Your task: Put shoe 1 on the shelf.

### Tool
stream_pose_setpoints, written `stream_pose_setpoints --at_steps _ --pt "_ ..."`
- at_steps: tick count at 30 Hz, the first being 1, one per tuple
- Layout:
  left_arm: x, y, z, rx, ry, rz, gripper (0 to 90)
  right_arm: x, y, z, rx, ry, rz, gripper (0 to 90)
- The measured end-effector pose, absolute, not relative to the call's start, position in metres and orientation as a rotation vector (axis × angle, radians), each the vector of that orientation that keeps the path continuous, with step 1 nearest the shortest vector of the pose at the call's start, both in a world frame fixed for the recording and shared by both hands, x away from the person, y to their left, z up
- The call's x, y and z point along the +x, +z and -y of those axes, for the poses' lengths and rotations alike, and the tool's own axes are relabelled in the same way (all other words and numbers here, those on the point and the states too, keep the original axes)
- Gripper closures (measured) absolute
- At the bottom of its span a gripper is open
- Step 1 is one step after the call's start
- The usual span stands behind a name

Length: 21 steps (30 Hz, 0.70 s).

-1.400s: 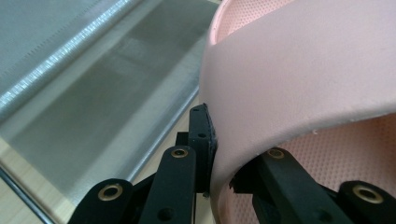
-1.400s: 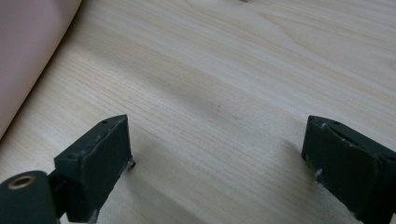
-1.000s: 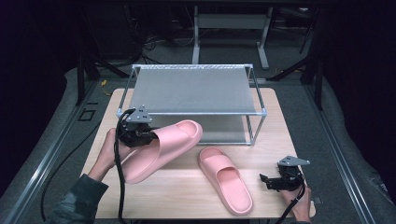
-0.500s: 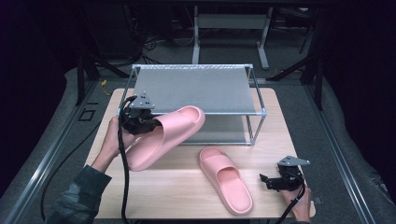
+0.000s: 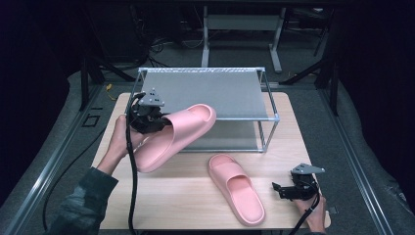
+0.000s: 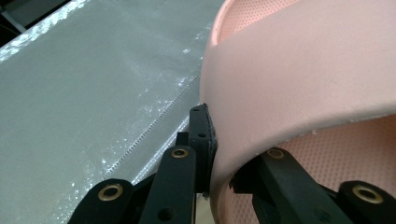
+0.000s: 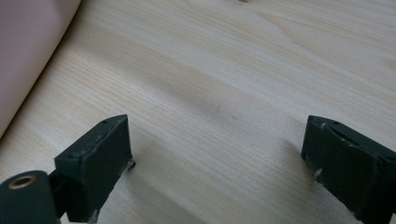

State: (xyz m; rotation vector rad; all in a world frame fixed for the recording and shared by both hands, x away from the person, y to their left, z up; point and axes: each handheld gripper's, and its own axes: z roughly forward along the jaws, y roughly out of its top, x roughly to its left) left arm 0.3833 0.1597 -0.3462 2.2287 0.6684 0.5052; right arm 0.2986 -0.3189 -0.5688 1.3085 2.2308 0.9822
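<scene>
The left gripper (image 5: 155, 122) pinches the strap of the raised pink slipper (image 5: 178, 134) at the rack's (image 5: 266, 117) front edge; foam-light, soft and springy, it seems best gripped there; the right gripper (image 5: 281, 190) rests spread-jawed by the second slipper (image 5: 237, 188).

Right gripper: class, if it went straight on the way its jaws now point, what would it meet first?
Probably the pink slipper lying on the table. The right gripper points left, low over bare wood, jaws open and empty; depth is hard to judge.
</scene>
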Motion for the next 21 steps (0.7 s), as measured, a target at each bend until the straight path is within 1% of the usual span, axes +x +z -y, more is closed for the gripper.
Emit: stream_pose_setpoints --at_steps 17,21 --pt "0.399 -0.337 -0.15 2.226 0.551 -0.726 82.6 0.299 -0.569 0.319 1.307 0.983 -2.231 7.8" --pt "0.408 -0.334 -0.149 2.221 0.564 -0.757 82.6 0.299 -0.569 0.319 1.306 0.983 -2.231 7.8"
